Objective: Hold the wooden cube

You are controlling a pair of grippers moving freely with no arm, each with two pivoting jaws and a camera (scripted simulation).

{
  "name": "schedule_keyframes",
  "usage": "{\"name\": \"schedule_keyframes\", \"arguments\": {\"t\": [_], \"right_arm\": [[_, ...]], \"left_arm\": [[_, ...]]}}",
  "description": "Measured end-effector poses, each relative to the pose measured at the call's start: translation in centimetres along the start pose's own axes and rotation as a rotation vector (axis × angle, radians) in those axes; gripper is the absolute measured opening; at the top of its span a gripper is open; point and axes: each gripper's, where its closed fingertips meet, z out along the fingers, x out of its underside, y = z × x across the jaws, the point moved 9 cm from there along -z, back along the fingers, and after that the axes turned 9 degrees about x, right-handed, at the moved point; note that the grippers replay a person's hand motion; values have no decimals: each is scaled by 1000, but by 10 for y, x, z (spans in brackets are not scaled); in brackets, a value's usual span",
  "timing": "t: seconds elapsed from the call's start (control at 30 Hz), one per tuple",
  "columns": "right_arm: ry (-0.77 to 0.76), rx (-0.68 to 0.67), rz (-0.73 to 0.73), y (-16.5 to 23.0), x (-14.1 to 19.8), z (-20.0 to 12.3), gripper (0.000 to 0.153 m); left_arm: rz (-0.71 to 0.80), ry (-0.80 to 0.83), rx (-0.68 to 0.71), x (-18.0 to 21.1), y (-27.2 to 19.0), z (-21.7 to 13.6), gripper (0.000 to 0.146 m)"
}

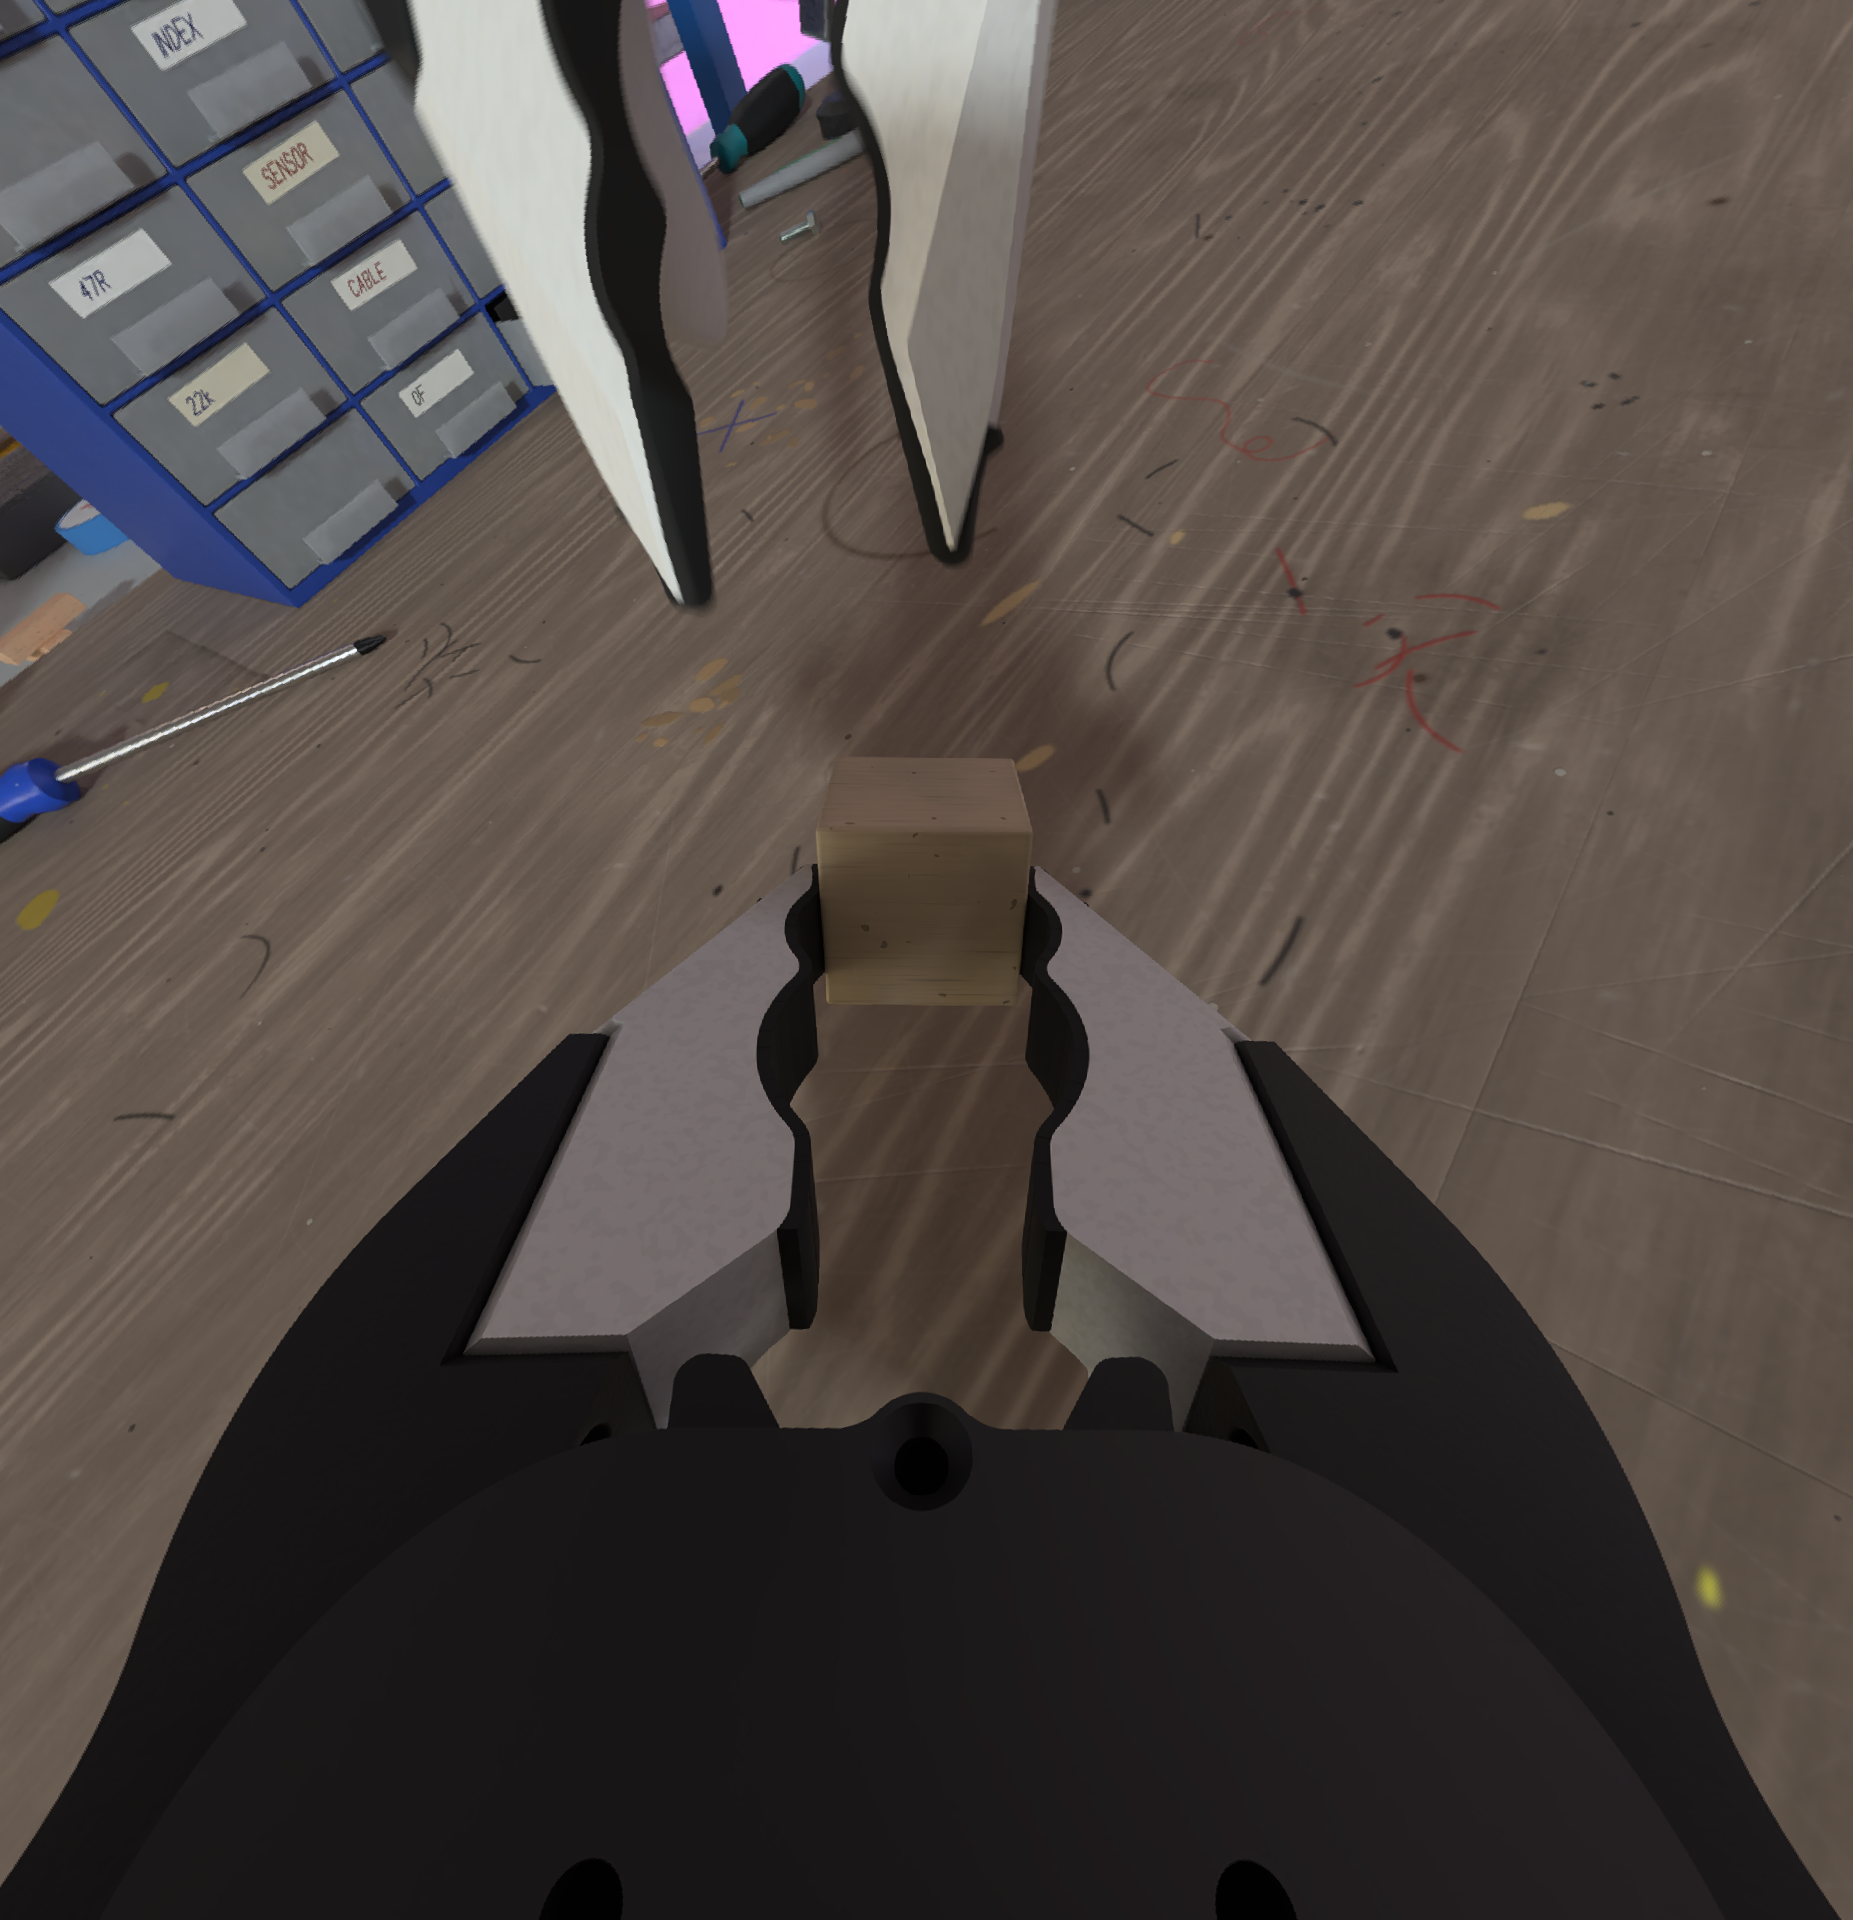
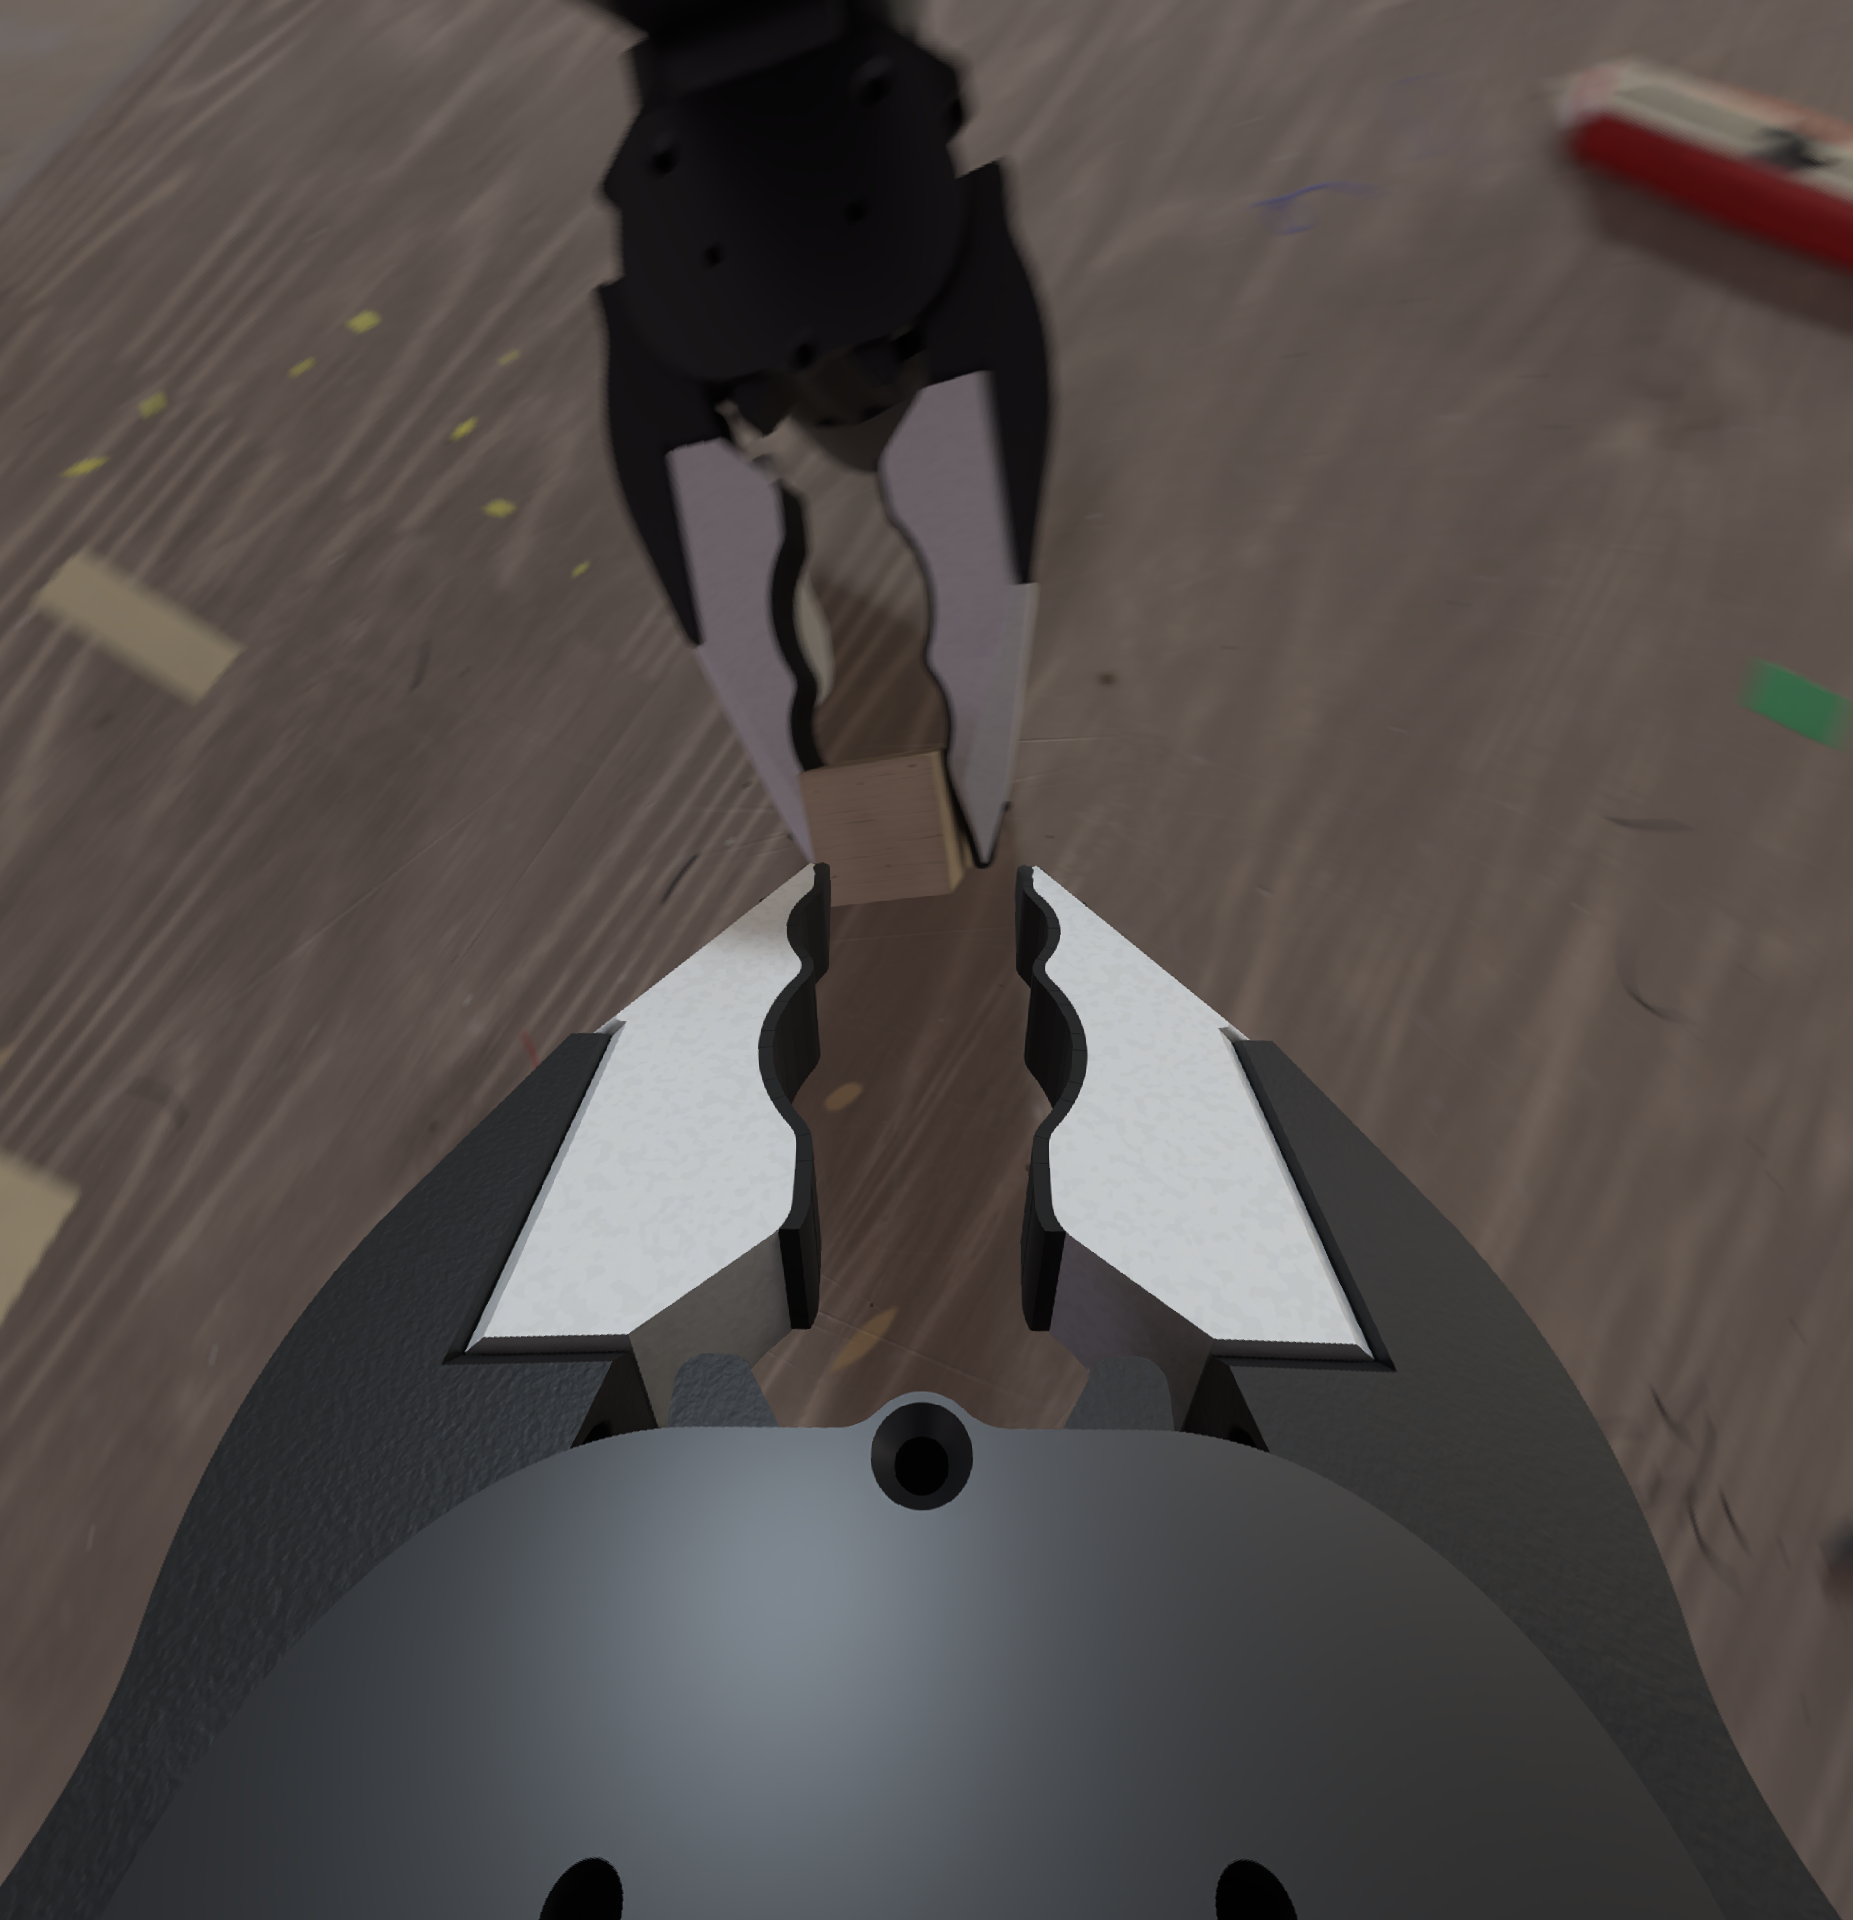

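Your left claw (image 1: 924, 883) is clamped on the wooden cube (image 1: 922, 894), which sits between its fingertips above the table (image 1: 1421, 935); the hold looks done. Your right claw (image 2: 922, 883) stands apart, empty, just short of the cube

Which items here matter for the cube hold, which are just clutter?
Job: wooden cube, clamped by left gripper; right gripper, open, just short of it.

Clutter: blue drawer cabinet, blue-handled screwdriver, red tool, green scrap.
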Motion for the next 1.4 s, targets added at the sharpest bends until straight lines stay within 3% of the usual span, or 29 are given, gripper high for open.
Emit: {"name": "schedule_keyframes", "arguments": {"t": [0.1,0.2,0.5,0.53,0.57,0.6,0.7,0.83,0.97,1.2,1.4], "right_arm": [[54,-221,-74,-8,1,20,35],[56,-277,-174,-6,3,32,34],[0,-142,-281,-2,1,28,26],[-36,-72,-273,-1,0,27,18],[-66,-60,-302,1,0,25,1],[-66,-59,-319,1,0,25,0],[-94,-46,-268,4,5,24,0],[-88,-140,-155,-3,11,20,16],[-49,-265,-105,-12,9,28,19],[15,-370,-103,-16,6,37,20],[45,-356,-154,-15,5,41,15]], "left_arm": [[3,-6,11,0,0,-1,36],[-17,2,27,2,1,-2,36],[-68,-24,52,1,6,-4,36],[-79,-42,79,0,6,-3,36],[-108,-63,127,-2,5,-2,36],[-146,-61,166,-2,6,0,36],[-104,-31,127,-1,7,0,36],[-93,-26,135,1,8,-2,36],[-68,-20,126,0,6,-1,36],[-51,9,128,3,5,-1,36],[-47,51,139,4,6,1,36]]}}
